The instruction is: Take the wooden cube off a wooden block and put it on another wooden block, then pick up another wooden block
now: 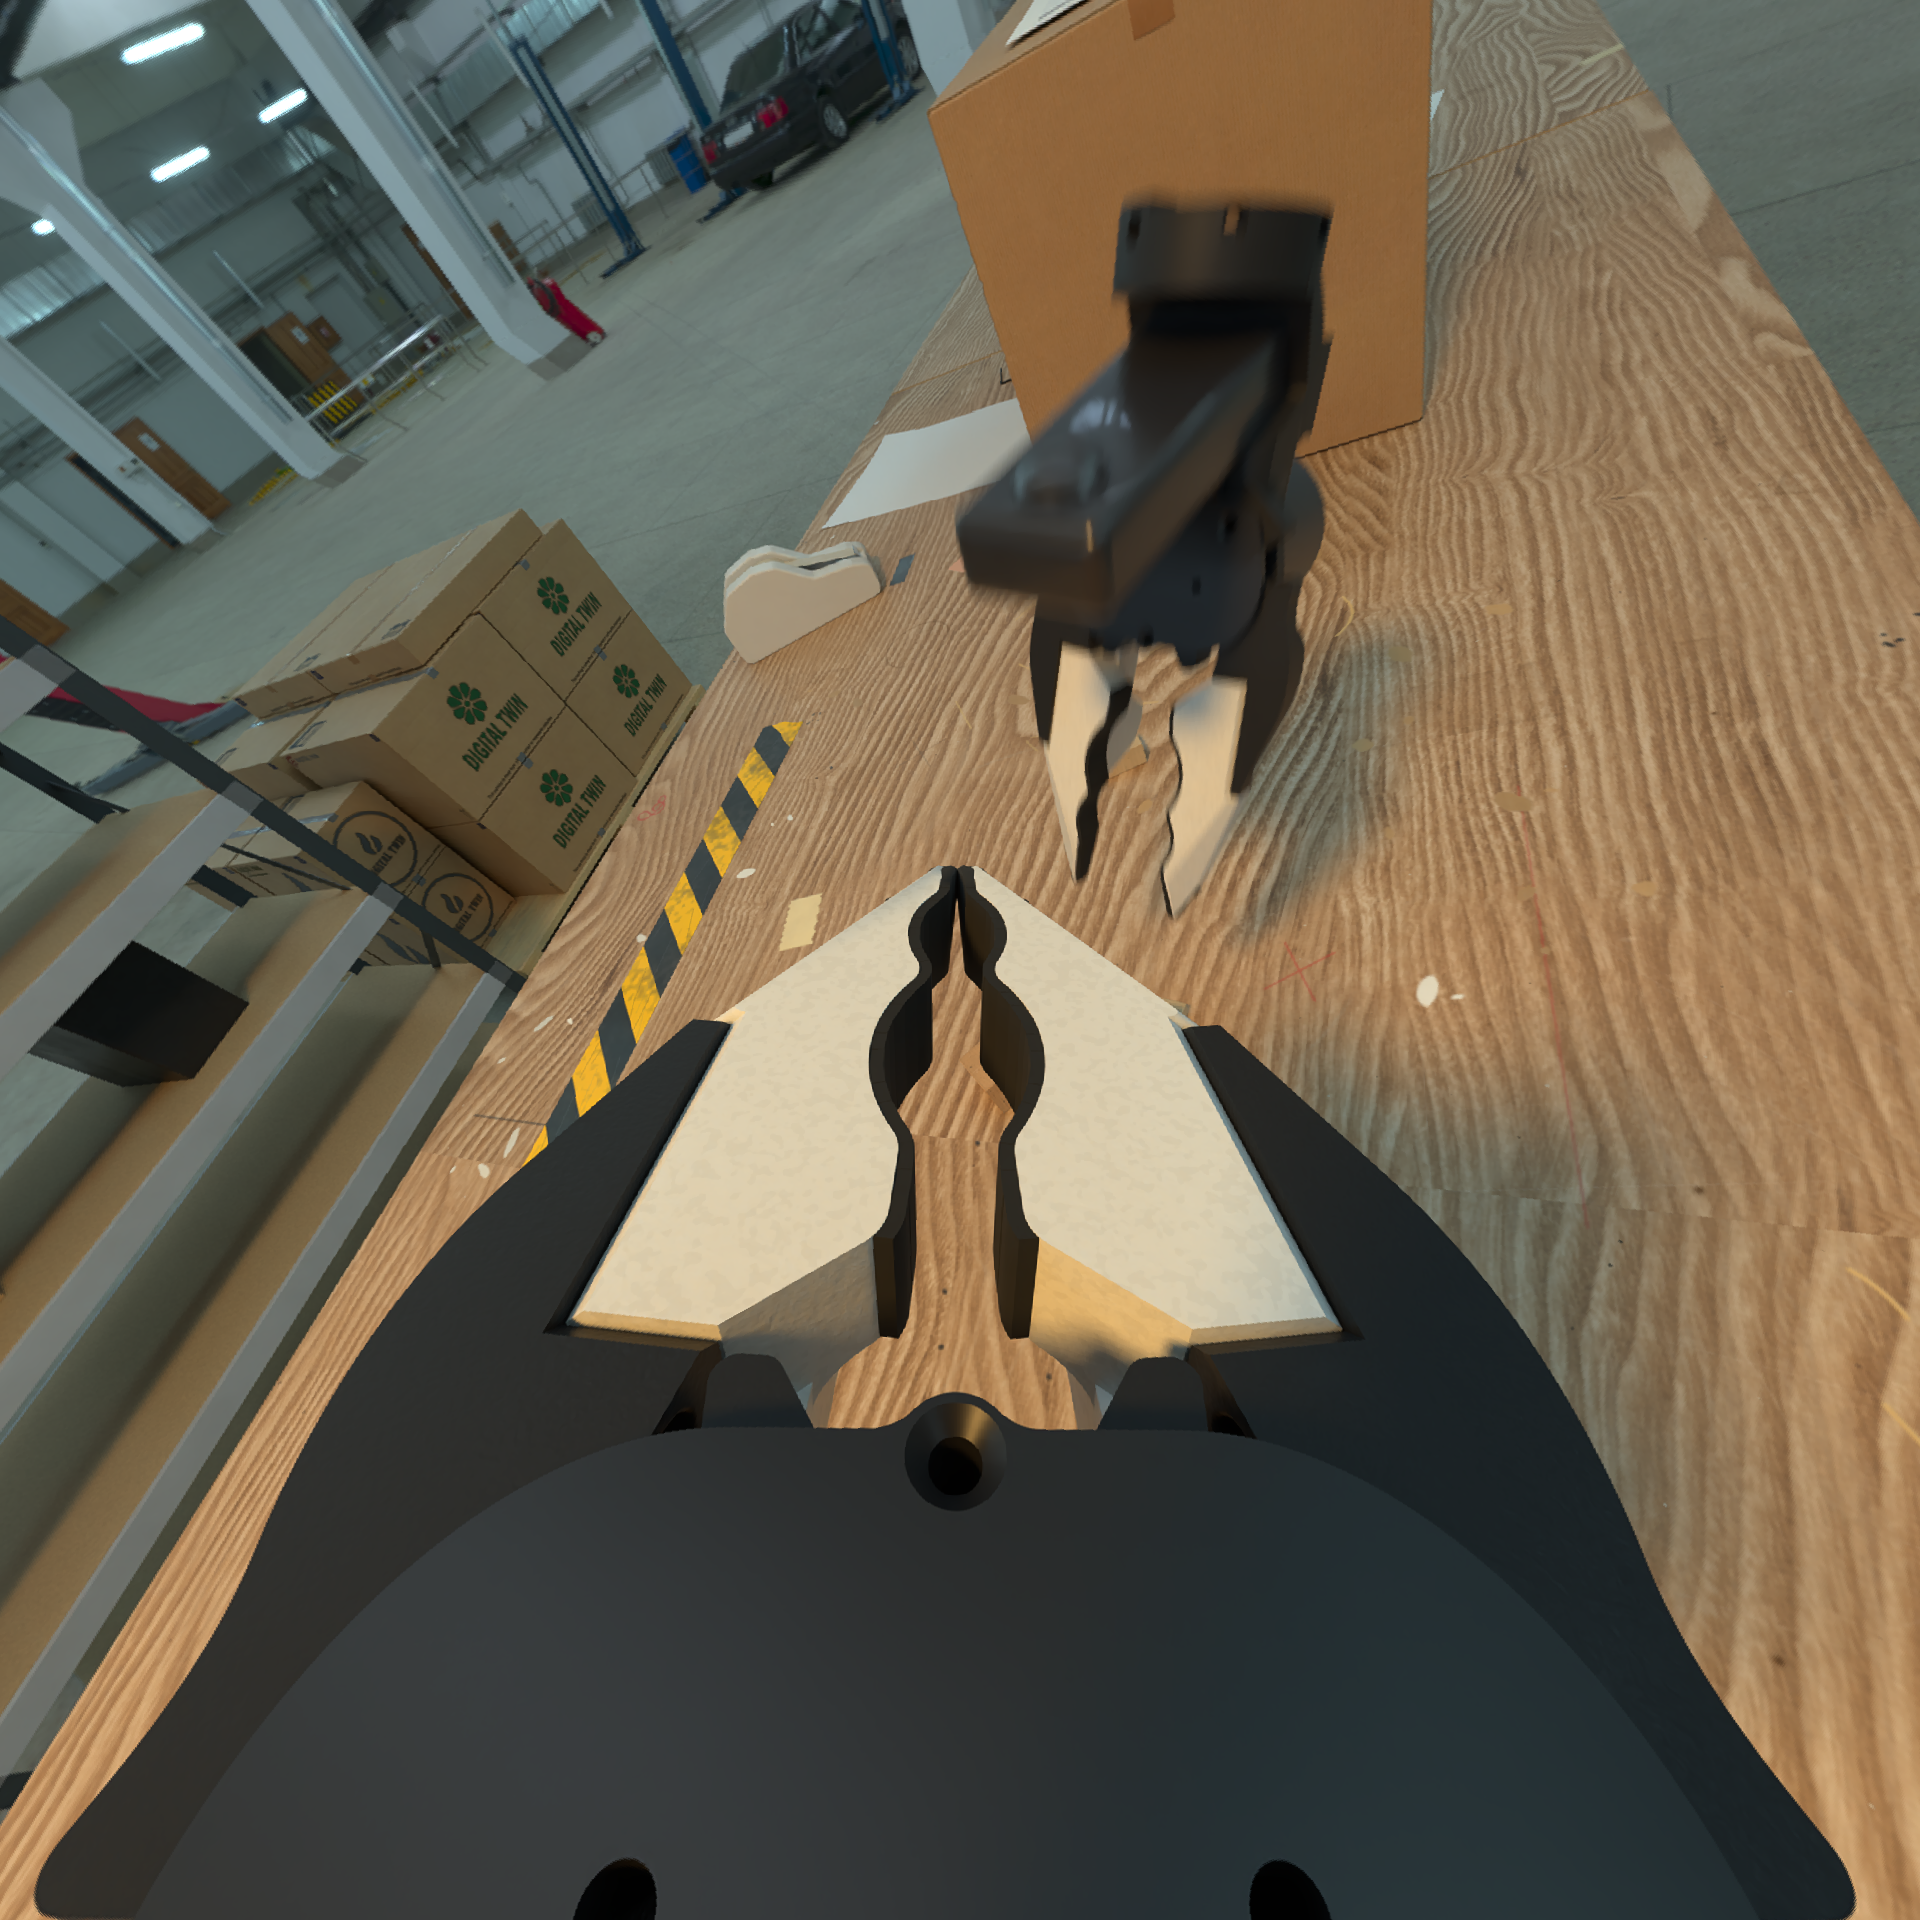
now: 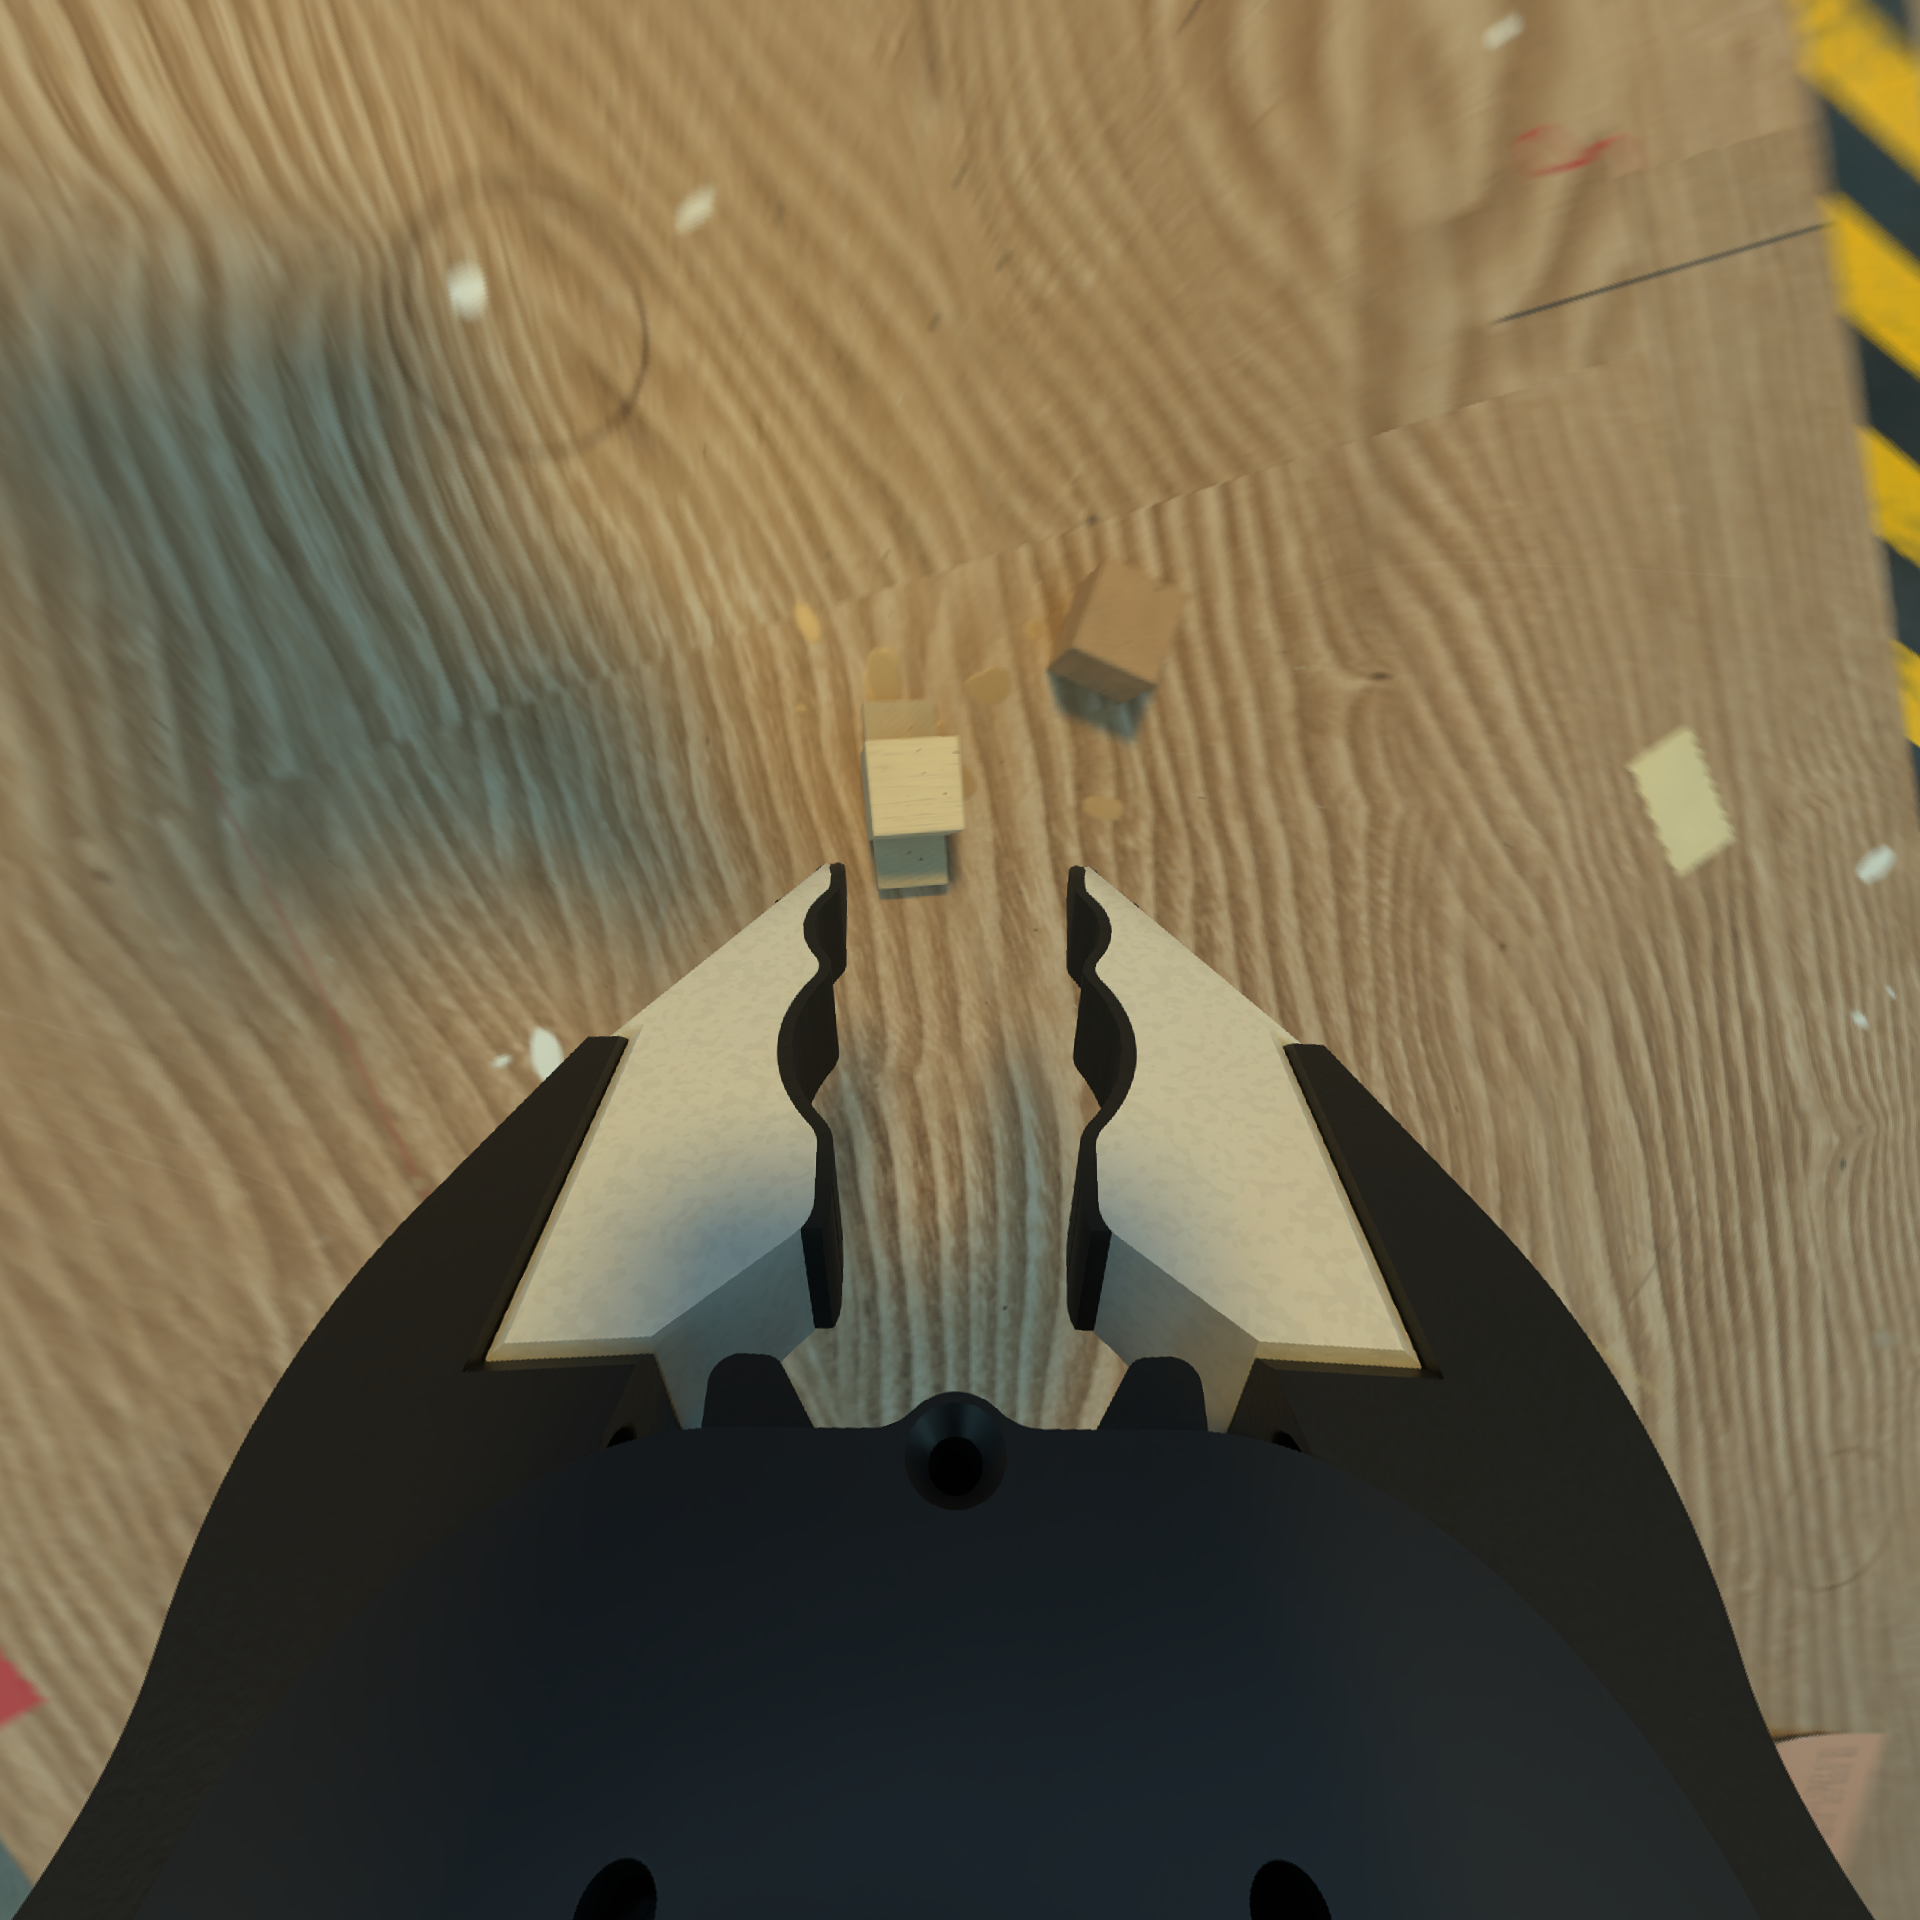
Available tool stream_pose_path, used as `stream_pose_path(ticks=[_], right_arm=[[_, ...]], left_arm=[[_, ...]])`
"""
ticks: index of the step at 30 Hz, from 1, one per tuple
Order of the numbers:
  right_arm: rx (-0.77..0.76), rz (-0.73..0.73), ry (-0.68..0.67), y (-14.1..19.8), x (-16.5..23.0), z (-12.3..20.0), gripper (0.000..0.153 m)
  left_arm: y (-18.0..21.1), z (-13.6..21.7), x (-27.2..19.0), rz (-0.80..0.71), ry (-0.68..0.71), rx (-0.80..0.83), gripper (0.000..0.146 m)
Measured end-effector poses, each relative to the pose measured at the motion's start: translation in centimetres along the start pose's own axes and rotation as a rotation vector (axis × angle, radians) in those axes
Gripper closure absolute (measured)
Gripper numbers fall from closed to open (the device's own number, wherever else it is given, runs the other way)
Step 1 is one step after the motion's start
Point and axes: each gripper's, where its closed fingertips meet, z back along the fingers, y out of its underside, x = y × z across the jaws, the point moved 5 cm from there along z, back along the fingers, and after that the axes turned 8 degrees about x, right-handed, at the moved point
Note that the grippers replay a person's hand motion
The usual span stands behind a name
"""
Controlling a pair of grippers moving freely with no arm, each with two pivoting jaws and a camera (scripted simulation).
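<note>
Ahead of the right claw (image 2: pixel 955 883) (parted) – the wooden cube (image 2: pixel 912 784); left claw (image 1: pixel 956 883) closed, empty.

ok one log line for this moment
left tongs shut, empty | right tongs open above table | wooden cube on block | second block apart

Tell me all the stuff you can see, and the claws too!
table: one, wood grain, under everything
pale cube: one, light wood, on top of a block ahead of the right claw
lone block: one, tan, on the table beside that stack
big box: one, brown cardboard, far end of the table
striped tape: one, yellow-black, along the table's edge
left claw: shut, empty
right claw: open, empty
</note>
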Motion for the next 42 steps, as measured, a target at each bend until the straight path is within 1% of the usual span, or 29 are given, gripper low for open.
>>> stream_pose_path(ticks=[2,5,9,10,11,12,13,15,17,18,19,20,22,23,25,27,28,31,34,36,38,40,41,42], right_arm=[[0.100,0.076,0.000,-0.4,0.7,-3.0,0.110],[0.155,0.094,-0.040,-1.0,1.2,-5.9,0.109],[0.231,0.077,-0.068,-0.8,0.8,-8.0,0.109],[0.251,0.073,-0.089,-0.6,0.7,-8.2,0.114],[0.253,0.074,-0.099,-0.6,0.7,-8.2,0.121],[0.237,0.080,-0.094,-0.7,0.6,-7.9,0.126],[0.197,0.084,-0.069,-1.1,0.6,-7.1,0.126],[0.041,0.063,-0.014,-2.3,0.2,-3.8,0.126],[-0.174,-0.003,0.089,-3.0,-0.9,1.2,0.126],[-0.271,-0.049,0.153,-2.7,-1.7,3.9,0.126],[-0.349,-0.108,0.231,-1.9,-2.7,6.4,0.126],[-0.392,-0.178,0.312,-0.5,-3.8,8.5,0.125],[-0.383,-0.333,0.412,3.3,-5.7,11.0,0.126],[-0.342,-0.412,0.434,5.6,-6.5,11.4,0.126],[-0.215,-0.551,0.439,10.0,-7.8,10.7,0.126],[-0.106,-0.641,0.381,13.2,-8.7,8.7,0.126],[-0.085,-0.667,0.337,14.2,-9.0,7.2,0.126],[-0.023,-0.714,0.210,15.8,-9.5,2.7,0.126],[0.116,-0.721,0.148,16.8,-9.6,-0.9,0.126],[0.181,-0.717,0.135,17.2,-9.6,-2.3,0.126],[0.212,-0.729,0.135,17.5,-9.8,-2.9,0.125],[0.189,-0.744,0.163,17.7,-10.2,-2.6,0.125],[0.155,-0.755,0.180,17.6,-10.5,-1.9,0.117],[0.110,-0.763,0.209,17.3,-10.7,-0.7,0.113]], left_arm=[[-0.1,0.1,0.0,-0.002,-0.001,-0.004,0.146],[-0.1,0.4,0.1,0.002,-0.003,-0.011,0.146],[-0.1,0.7,0.3,0.006,-0.006,-0.019,0.146],[-0.1,0.8,0.3,0.006,-0.008,-0.022,0.146],[-0.1,0.9,0.4,0.007,-0.010,-0.024,0.146],[-0.1,1.0,0.4,0.008,-0.012,-0.026,0.146],[-0.1,1.1,0.5,0.009,-0.014,-0.029,0.146],[-0.1,1.4,0.7,0.013,-0.021,-0.036,0.146],[-0.1,1.7,0.9,0.020,-0.027,-0.044,0.146],[-0.1,1.8,0.9,0.023,-0.029,-0.047,0.146],[-0.1,1.9,1.0,0.025,-0.031,-0.049,0.146],[-0.1,2.0,1.0,0.025,-0.033,-0.051,0.146],[-0.2,2.0,1.0,0.023,-0.035,-0.053,0.146],[-0.2,2.1,0.9,0.021,-0.035,-0.054,0.146],[-0.3,2.0,0.8,0.017,-0.033,-0.055,0.146],[-0.3,1.9,0.7,0.013,-0.031,-0.051,0.146],[-0.3,1.7,0.6,0.012,-0.029,-0.048,0.146],[-0.2,1.2,0.4,0.012,-0.019,-0.031,0.146],[0.0,0.5,0.3,0.010,-0.005,-0.011,0.146],[0.1,0.1,0.2,0.007,0.001,0.001,0.146],[0.2,-0.2,0.2,0.008,0.005,0.008,0.146],[0.3,-0.3,0.2,0.008,0.005,0.013,0.146],[0.3,-0.3,0.2,0.008,0.004,0.014,0.146],[0.3,-0.2,0.3,0.009,0.002,0.012,0.146]])
